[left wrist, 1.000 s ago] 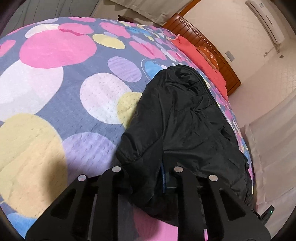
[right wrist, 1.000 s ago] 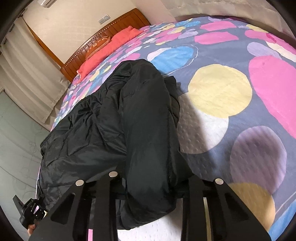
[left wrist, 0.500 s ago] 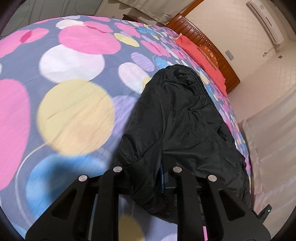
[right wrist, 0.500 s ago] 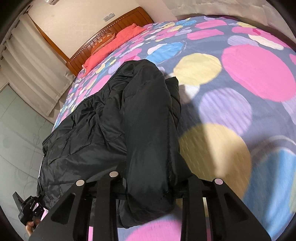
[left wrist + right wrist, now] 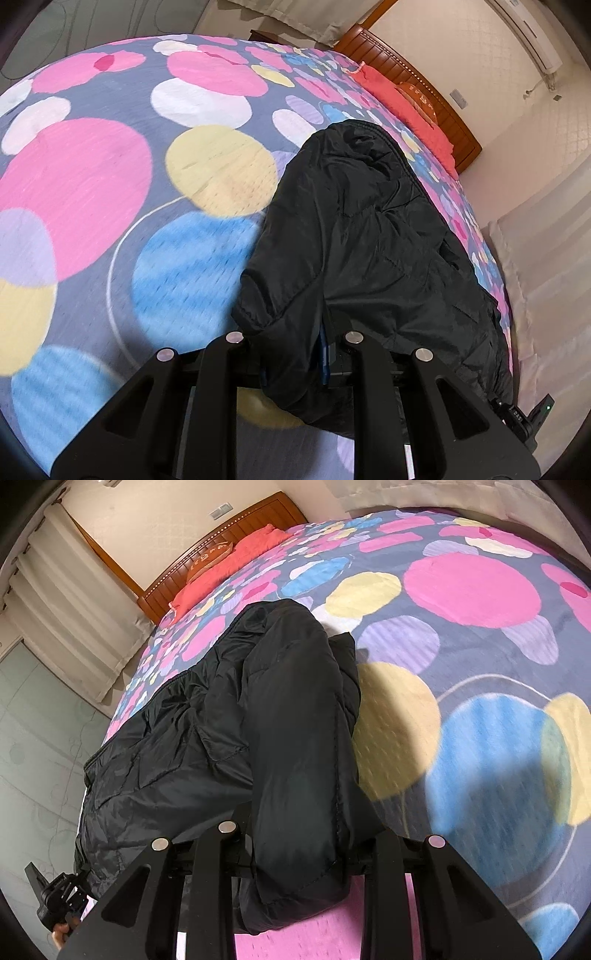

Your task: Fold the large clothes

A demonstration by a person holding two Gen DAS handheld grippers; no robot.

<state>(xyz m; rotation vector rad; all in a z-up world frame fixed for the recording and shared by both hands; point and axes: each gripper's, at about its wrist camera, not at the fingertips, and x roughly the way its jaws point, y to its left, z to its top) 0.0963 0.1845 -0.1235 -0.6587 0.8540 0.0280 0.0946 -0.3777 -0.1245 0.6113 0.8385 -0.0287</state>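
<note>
A: The black quilted puffer jacket [image 5: 369, 240] lies lengthwise along one side of the bed, its far end pointing toward the headboard and its near end lifted off the cover. Both tools have hold of that near end.

B: So the left gripper [image 5: 291, 354] is clamped on it?

A: Yes. Its jaws are closed on a thick bunch of the jacket's near edge, with the fabric bulging out between and below them. The right gripper [image 5: 299, 849] grips the same way: jaws pinched on a fat roll of the padded cloth [image 5: 295, 720], which hangs over them.

B: What is the step, as you read it?

A: Carrying the near end over toward the far end to halve the length, I would judge. To do it well, keep both grips level and the same span apart so the edge stays straight. Lift high enough that the puffy layers clear those beneath instead of dragging them.

B: Anything to watch?

A: The slippery shell may creep out of the jaws, so no loosening until the edge rests. The jacket sits near the bed's side; in the right view its left edge runs close to the mattress edge, so steer the fold inward, onto the spotted bed cover [image 5: 110, 192] with its pink, yellow and blue circles.

B: And beyond that?

A: A red pillow [image 5: 236, 557] lies at the wooden headboard [image 5: 424, 85], well apart from the jacket.
</note>
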